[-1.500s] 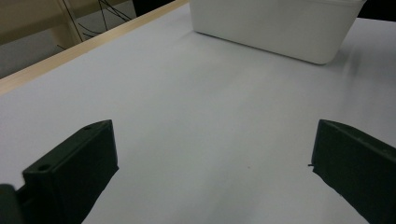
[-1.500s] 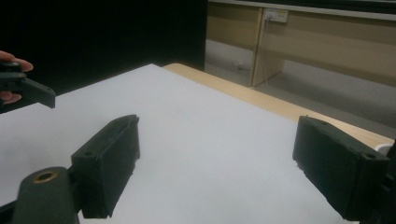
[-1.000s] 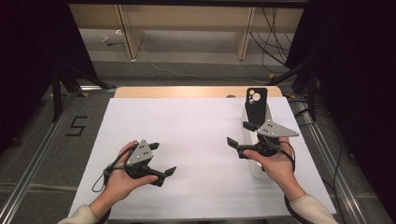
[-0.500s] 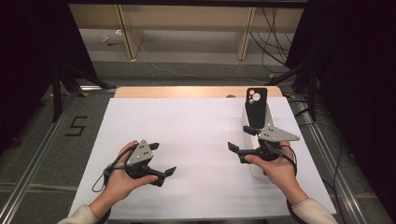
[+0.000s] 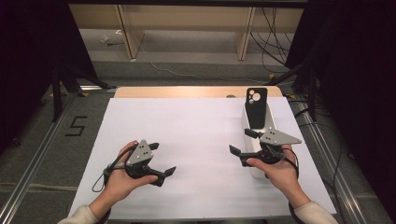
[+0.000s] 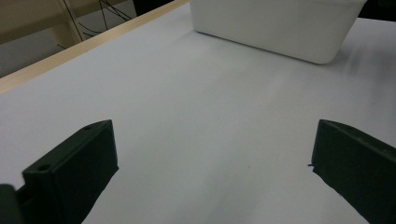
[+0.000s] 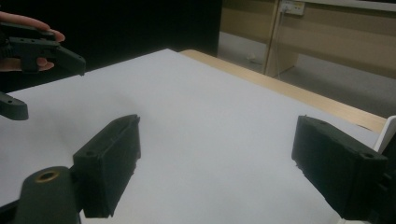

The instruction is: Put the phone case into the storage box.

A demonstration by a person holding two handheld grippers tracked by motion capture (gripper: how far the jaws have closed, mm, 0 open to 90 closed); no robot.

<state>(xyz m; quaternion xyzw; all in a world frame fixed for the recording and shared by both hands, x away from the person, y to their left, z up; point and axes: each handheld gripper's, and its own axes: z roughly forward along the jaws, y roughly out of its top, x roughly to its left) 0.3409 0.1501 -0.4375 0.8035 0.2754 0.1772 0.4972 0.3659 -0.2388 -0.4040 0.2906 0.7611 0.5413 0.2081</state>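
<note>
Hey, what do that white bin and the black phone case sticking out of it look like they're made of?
The bin looks like moulded plastic, matte to faintly satin: smooth even white walls, rounded corners, thin rim. The case seems to be matte black plastic or silicone: flat dull surface with no glare and clean round camera cut-outs. Which of the two it is cannot be told from here.

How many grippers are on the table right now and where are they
2. The left gripper is over the near left part of the white table, jaws open. The right gripper is at the near right, above the white bin, also open.
</note>
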